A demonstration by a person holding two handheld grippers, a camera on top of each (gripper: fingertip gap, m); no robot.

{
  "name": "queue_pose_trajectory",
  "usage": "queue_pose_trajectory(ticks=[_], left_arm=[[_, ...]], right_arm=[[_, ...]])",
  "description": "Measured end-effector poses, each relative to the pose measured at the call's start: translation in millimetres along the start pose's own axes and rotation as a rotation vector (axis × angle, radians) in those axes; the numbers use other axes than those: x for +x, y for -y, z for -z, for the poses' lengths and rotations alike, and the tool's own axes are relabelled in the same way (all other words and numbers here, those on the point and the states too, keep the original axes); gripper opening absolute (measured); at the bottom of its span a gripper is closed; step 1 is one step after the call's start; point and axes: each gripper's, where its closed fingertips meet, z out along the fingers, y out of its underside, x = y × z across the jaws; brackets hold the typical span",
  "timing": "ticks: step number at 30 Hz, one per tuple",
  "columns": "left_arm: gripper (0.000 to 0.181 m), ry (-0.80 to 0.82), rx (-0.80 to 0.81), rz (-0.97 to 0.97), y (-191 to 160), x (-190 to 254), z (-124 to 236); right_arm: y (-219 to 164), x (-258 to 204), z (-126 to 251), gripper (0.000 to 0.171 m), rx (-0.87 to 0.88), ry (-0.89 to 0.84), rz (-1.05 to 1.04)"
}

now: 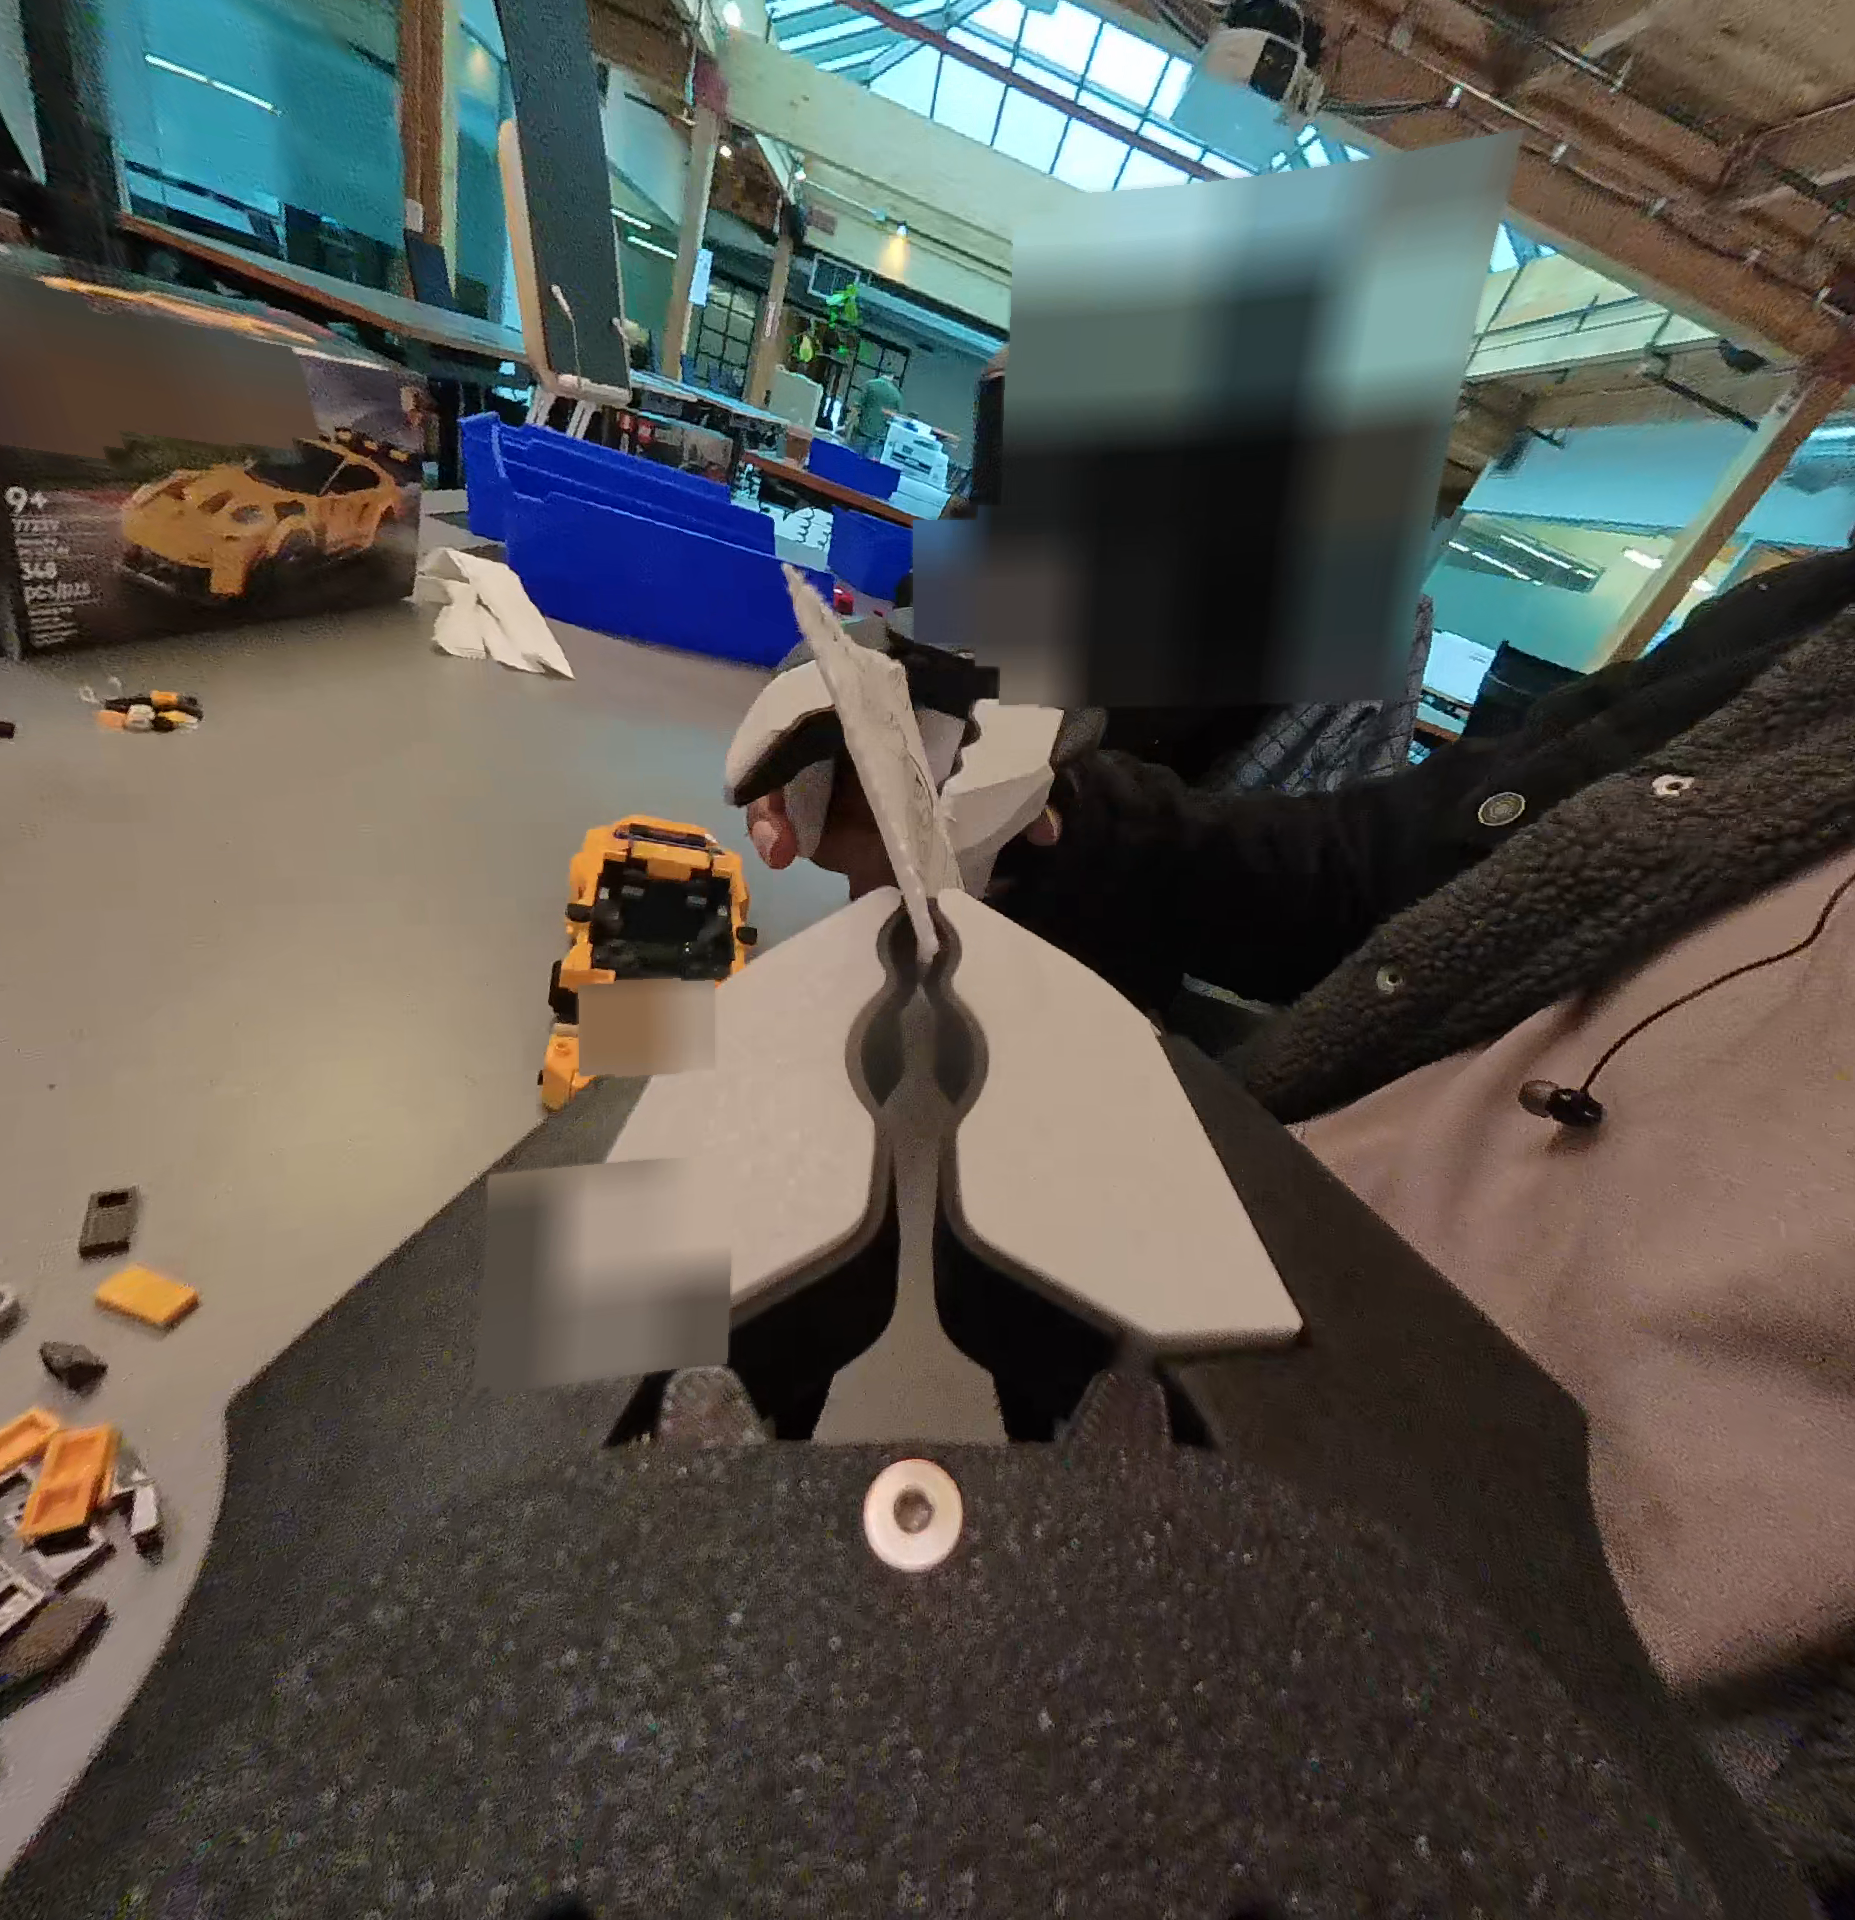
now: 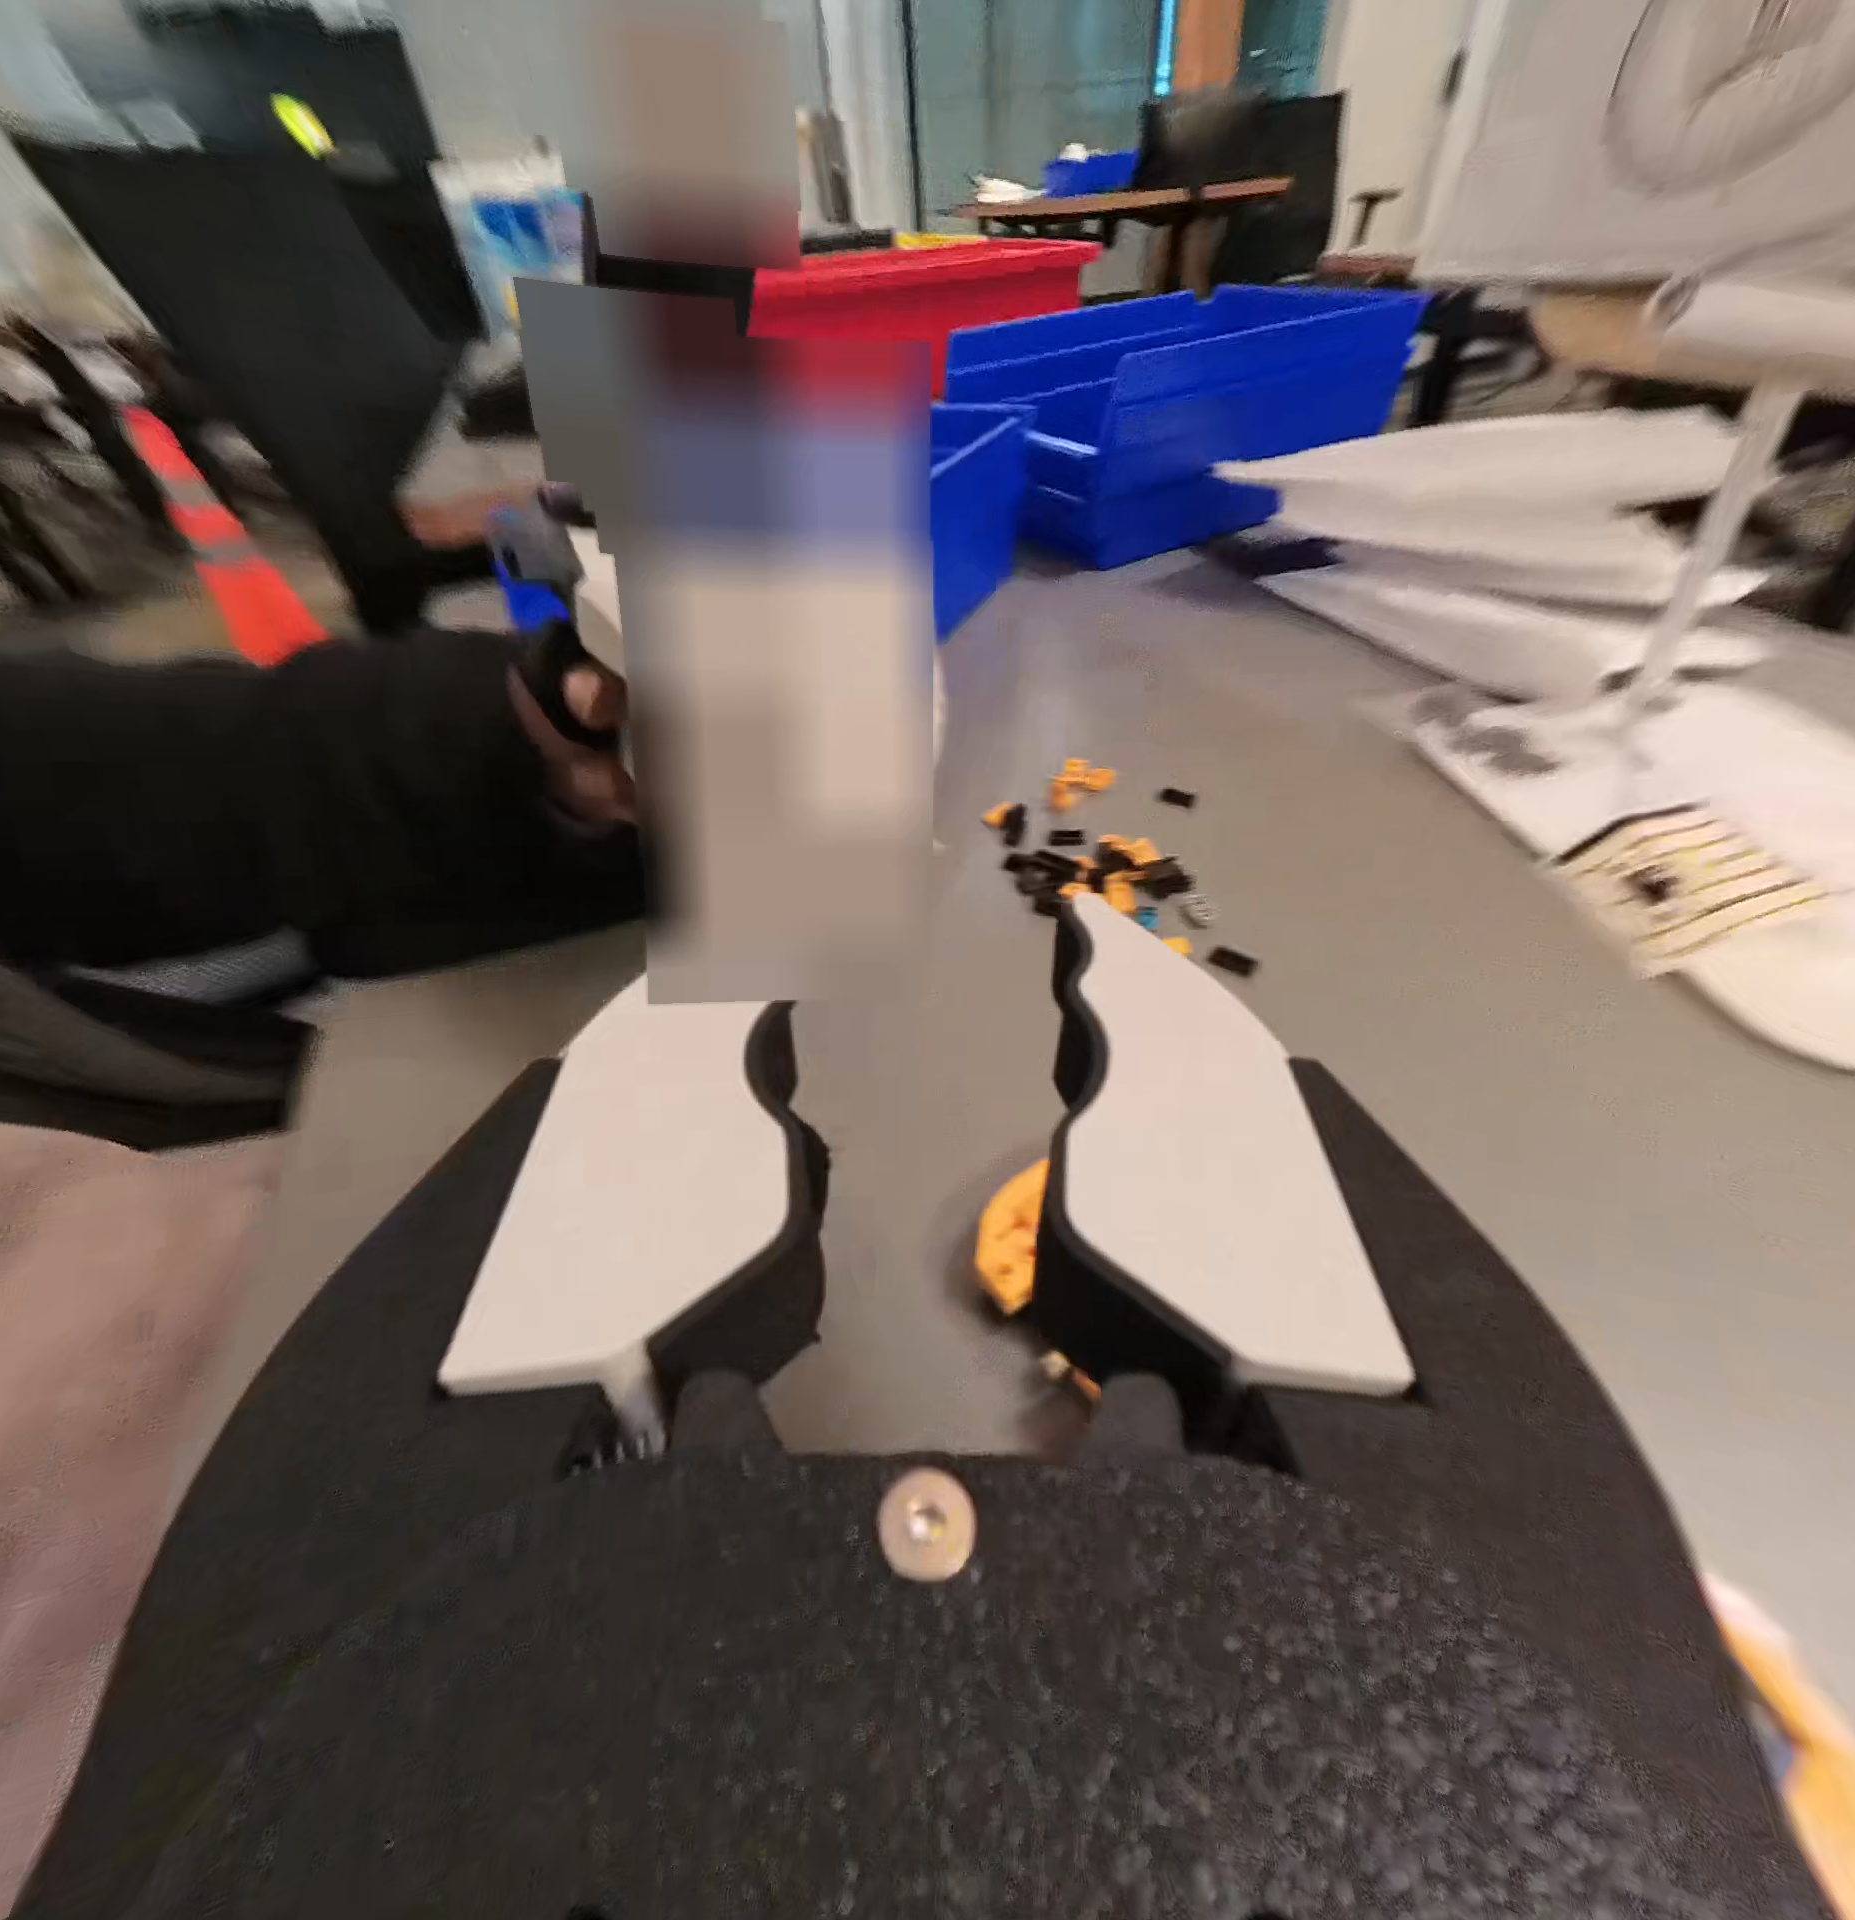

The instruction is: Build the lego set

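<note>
Only the left wrist view shows the half-built yellow lego car (image 1: 648,925) on the grey tabletop (image 1: 279,935), and the left gripper (image 1: 921,940) pinching a thin white sheet (image 1: 881,748) upright. The right gripper (image 2: 933,966) stands wide apart, empty, above small glossy loose bricks (image 2: 1099,862).

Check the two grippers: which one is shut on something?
The left gripper: its fingers pinch a thin white sheet. The right gripper is open, holding nothing.
</note>
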Motion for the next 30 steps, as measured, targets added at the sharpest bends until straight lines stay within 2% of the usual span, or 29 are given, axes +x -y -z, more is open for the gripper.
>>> queue_pose_trajectory(ticks=[2, 4, 5, 8, 16, 18, 19, 20, 21, 30], left_arm=[[0.000, -0.023, 0.004, -0.004, -2.3, 5.1, -0.8], [0.000, -0.008, -0.017, -0.013, -8.8, 4.5, -2.2], [0.000, 0.001, -0.028, -0.019, -11.7, 4.0, -2.8], [0.000, 0.010, -0.027, -0.028, -12.9, 3.5, -2.2], [0.000, 0.048, 0.014, -0.025, -7.1, -2.2, 4.0], [0.000, 0.055, -0.011, -0.030, -12.7, -1.9, 0.5], [0.000, 0.058, -0.032, -0.033, -16.4, -1.8, -2.1], [0.000, 0.065, -0.045, -0.034, -18.8, -2.3, -3.8], [0.000, 0.071, -0.050, -0.035, -19.1, -3.0, -4.4], [0.001, 0.111, -0.084, -0.025, -20.6, -8.4, 2.5]], right_arm=[[2.4, -3.7, 3.9, 0.043, 0.045, 0.080, -0.101], [8.4, -17.2, 8.2, 0.024, 0.101, 0.182, -0.155], [11.7, -23.7, 9.6, 0.022, 0.125, 0.223, -0.169], [9.6, -33.7, 8.3, 0.035, 0.102, 0.288, -0.205], [4.3, -32.9, 9.8, 0.051, 0.096, 0.320, -0.222], [2.6, -32.5, 7.2, 0.045, 0.094, 0.301, -0.205], [0.3, -29.9, 4.8, 0.032, 0.086, 0.270, -0.188], [-1.1, -25.7, 3.9, 0.009, 0.085, 0.233, -0.166], [0.1, -23.3, 4.9, 0.000, 0.099, 0.218, -0.149], [-4.4, -19.9, 9.3, 0.000, 0.061, 0.216, -0.129]])
